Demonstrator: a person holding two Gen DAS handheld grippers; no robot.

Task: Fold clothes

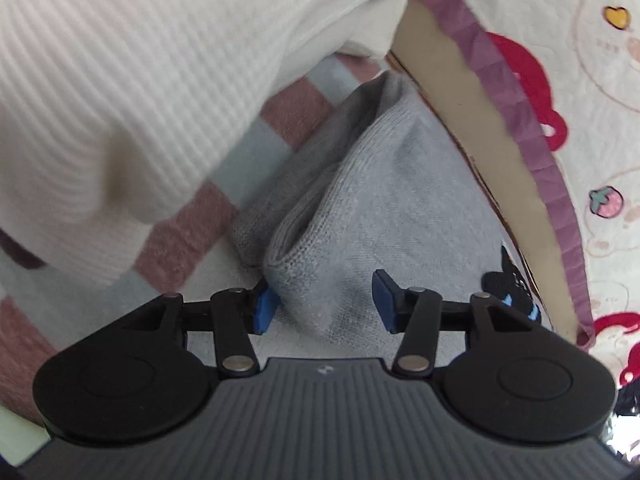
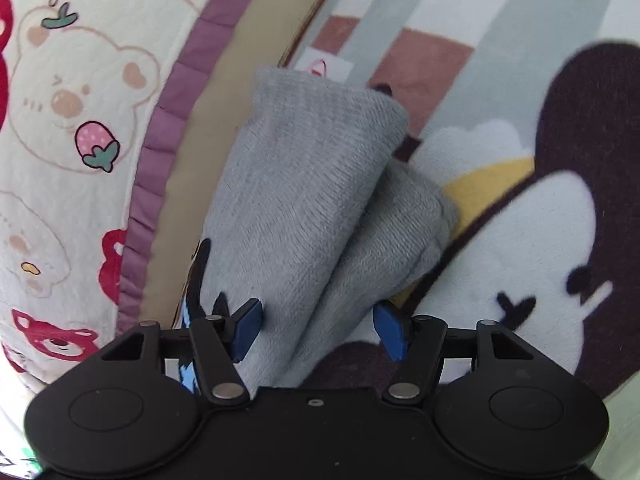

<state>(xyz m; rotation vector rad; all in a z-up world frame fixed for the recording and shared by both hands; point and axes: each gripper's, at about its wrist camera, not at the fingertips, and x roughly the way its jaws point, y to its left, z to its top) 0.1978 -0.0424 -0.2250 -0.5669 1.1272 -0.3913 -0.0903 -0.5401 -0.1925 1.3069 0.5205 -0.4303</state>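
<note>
Both tongs, the left gripper (image 1: 324, 300) and right gripper (image 2: 316, 330), hover with blue pads apart over a folded grey knit garment (image 2: 304, 200) on a patterned rug (image 2: 520, 240).

Your white ribbed garment (image 1: 120, 100) is motion-blurred and cut off at top and left. Your grey knit (image 2: 304, 208) runs under the right tongs (image 2: 318, 330); its black patch (image 1: 514, 284) is partly hidden.

A folded grey garment (image 2: 312, 200) is seen at the centre of the frame, lying on a patterned rug (image 2: 520, 240). The right claw (image 2: 318, 330) is held spread around its near end. A bear-printed quilt (image 2: 72, 120) fills the left.
</note>
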